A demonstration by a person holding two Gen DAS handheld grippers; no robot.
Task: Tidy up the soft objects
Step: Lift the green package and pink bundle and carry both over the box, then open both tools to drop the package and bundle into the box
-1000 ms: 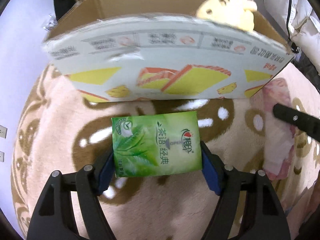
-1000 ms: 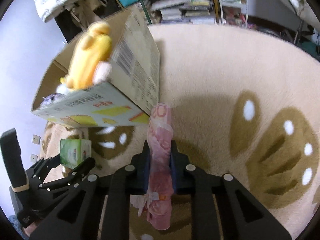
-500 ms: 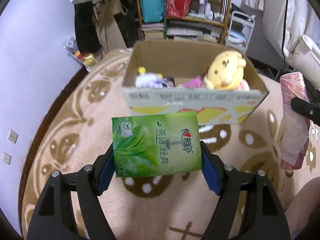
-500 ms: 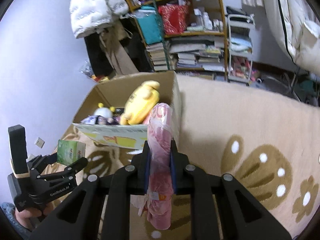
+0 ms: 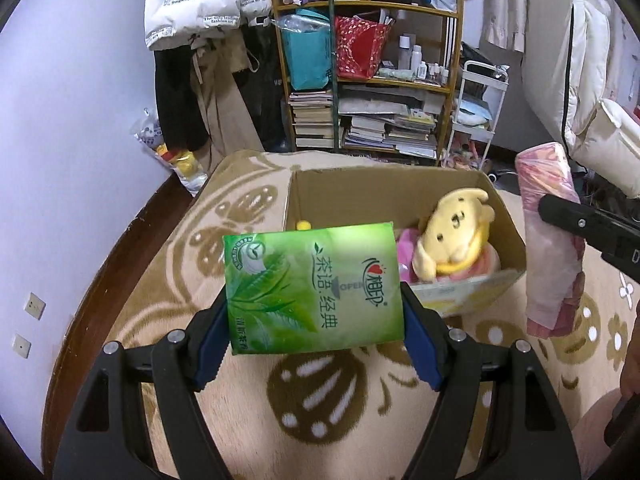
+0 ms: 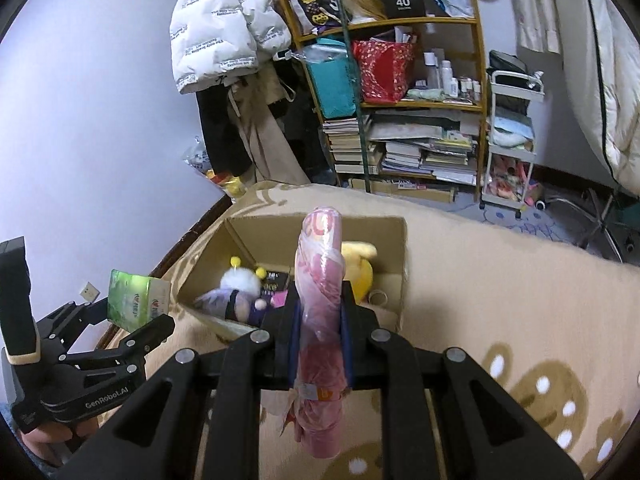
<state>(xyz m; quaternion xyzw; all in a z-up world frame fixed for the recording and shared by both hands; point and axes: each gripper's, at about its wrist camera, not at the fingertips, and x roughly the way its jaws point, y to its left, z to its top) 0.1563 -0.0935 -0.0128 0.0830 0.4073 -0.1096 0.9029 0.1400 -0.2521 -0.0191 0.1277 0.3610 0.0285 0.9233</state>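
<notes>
My left gripper is shut on a green tissue pack and holds it in the air, in front of an open cardboard box. My right gripper is shut on a pink rolled cloth in clear wrap and holds it upright above the box's near edge. The pink roll also shows at the right of the left wrist view. The tissue pack shows at the left of the right wrist view. In the box lie a yellow plush and a purple and white plush.
The box stands on a beige rug with brown flower marks. Behind it is a crowded bookshelf, hanging coats and a white trolley. A lilac wall runs along the left.
Both grippers have risen and pulled back from low beside the box to high above the rug. The box's inside and the room behind have come into view. Both still hold their objects.
</notes>
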